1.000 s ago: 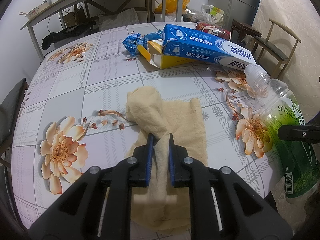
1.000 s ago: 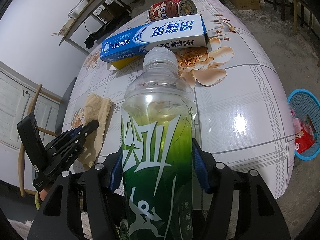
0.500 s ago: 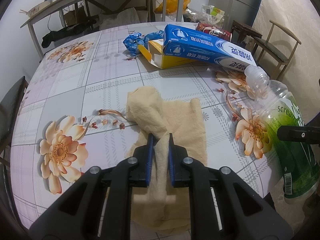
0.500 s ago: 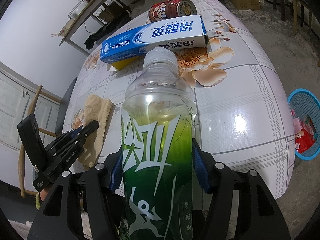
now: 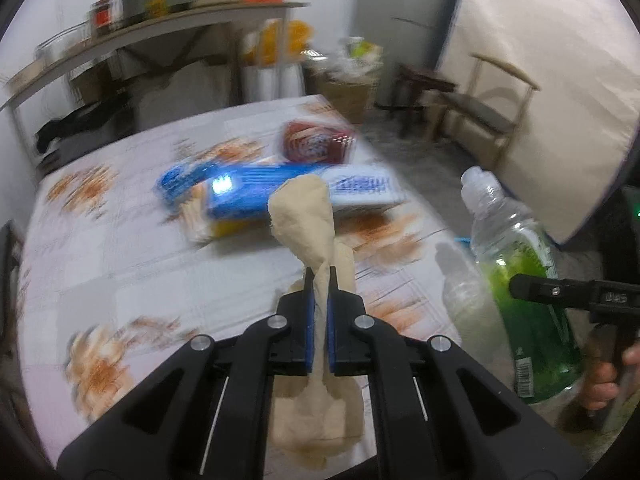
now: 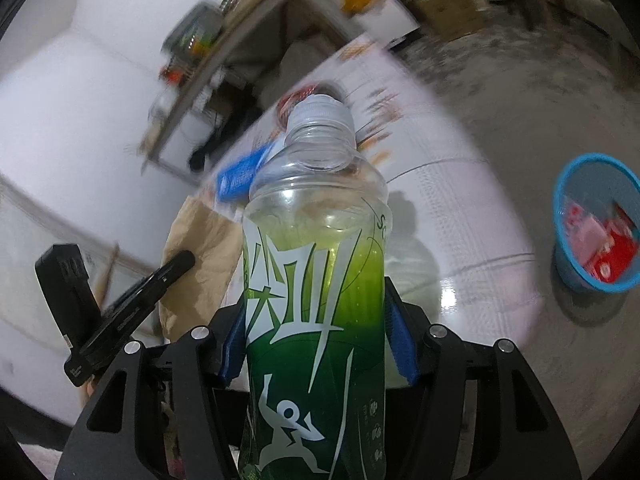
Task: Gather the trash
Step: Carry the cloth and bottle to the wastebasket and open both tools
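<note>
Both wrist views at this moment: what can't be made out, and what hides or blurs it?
- Left wrist view: print on the blue box and the red can, smeared by motion blur.
- Left wrist view: the cloth below the left gripper, hidden by its fingers.
- Right wrist view: base of the green bottle, cut off by the bottom edge.
- Right wrist view: items in the blue basket, blurred.

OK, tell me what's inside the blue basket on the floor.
The blue basket holds red and pink wrappers, piled against its far wall. Anything beneath them, and the basket's bottom, is covered.
</note>
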